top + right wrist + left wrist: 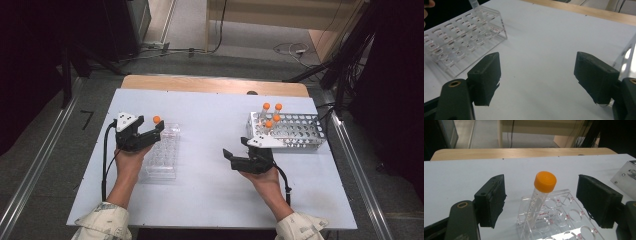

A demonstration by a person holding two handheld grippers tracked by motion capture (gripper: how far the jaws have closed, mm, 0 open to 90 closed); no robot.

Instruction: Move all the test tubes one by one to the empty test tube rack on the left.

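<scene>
While your jaws straddle it:
tube [541, 195]: leaning in clear rack [564, 220], may topple if clipped.
left gripper [541, 202]: wide open, holding nothing.
right gripper [536, 82]: wide open, empty.

In the left gripper view, the clear rack [554, 220] runs off the bottom edge, so its near rows are cut away. The red marks beside its holes are too small to read. The white rack [626, 176] is cut off by the right edge. In the right gripper view, the tube [474, 3] in the far corner of the clear rack [461, 37] loses its top at the picture's edge. A fingertip [427, 3], perhaps, pokes in at the top left corner.
</scene>
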